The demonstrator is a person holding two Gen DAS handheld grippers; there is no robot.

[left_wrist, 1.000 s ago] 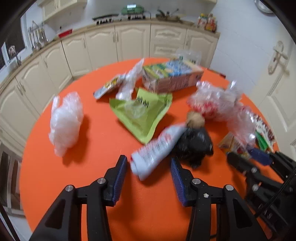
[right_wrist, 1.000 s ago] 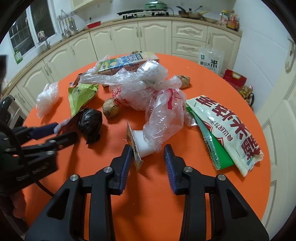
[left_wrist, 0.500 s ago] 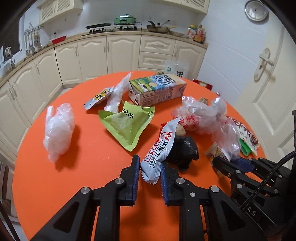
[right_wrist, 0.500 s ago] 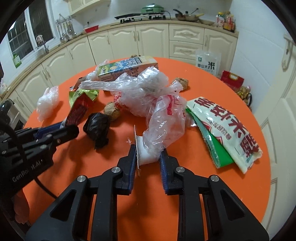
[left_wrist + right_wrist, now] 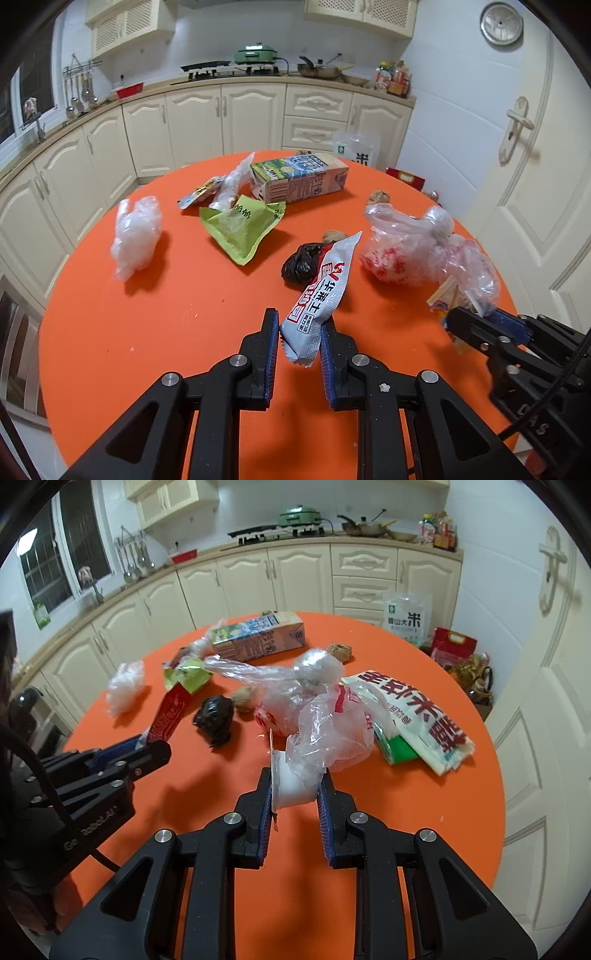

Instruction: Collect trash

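Observation:
Trash lies scattered on a round orange table (image 5: pixel 155 332). My left gripper (image 5: pixel 297 332) is shut on a white and red snack wrapper (image 5: pixel 321 291), held above the tabletop; from the right wrist view that wrapper (image 5: pixel 171 712) shows its red side. My right gripper (image 5: pixel 295 794) is shut on a small white plastic cup (image 5: pixel 291 790) with a clear plastic bag (image 5: pixel 332 727) draped over it. The right gripper (image 5: pixel 476 325) also appears at the right edge of the left wrist view, the left gripper (image 5: pixel 147 747) at the left of the right wrist view.
On the table lie a milk carton (image 5: pixel 299 177), a green snack bag (image 5: pixel 240 225), a crumpled white bag (image 5: pixel 135 232), a black wad (image 5: pixel 301 264), brown lumps (image 5: pixel 340 651) and a red-lettered white bag (image 5: pixel 413 712). Cabinets (image 5: pixel 221 118) curve behind; a door (image 5: pixel 532 166) stands right.
Both grippers closed, the left on the snack wrapper and the right on the white cup, then rose and drew back from the pile with their loads.

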